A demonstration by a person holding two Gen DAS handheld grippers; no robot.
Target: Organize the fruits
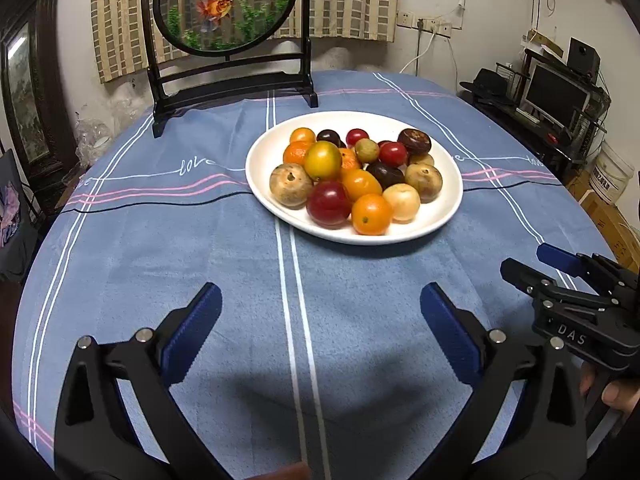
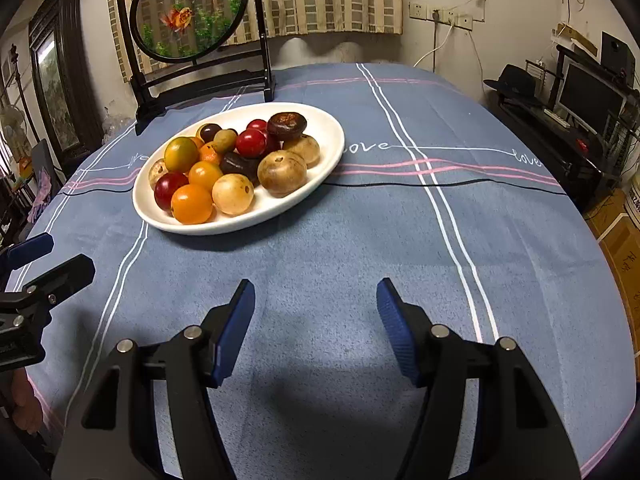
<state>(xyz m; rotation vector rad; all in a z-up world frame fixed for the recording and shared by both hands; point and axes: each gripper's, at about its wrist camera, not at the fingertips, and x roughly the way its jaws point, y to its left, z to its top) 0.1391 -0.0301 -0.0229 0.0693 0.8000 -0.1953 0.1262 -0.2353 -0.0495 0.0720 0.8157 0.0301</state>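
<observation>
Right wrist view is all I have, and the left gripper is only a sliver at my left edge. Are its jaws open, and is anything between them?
Observer: In the left wrist view the left gripper is open wide, with only bare tablecloth between its fingers.
Operator: Where does the plate sit from there?
Observer: The white plate lies ahead of the left gripper, slightly right of its midline, well apart from the fingertips.
Operator: Something is half hidden behind the red fruit at the plate's left end. What is it?
Observer: A round brown fruit with a small hole on top, touching the red tomato.
</observation>
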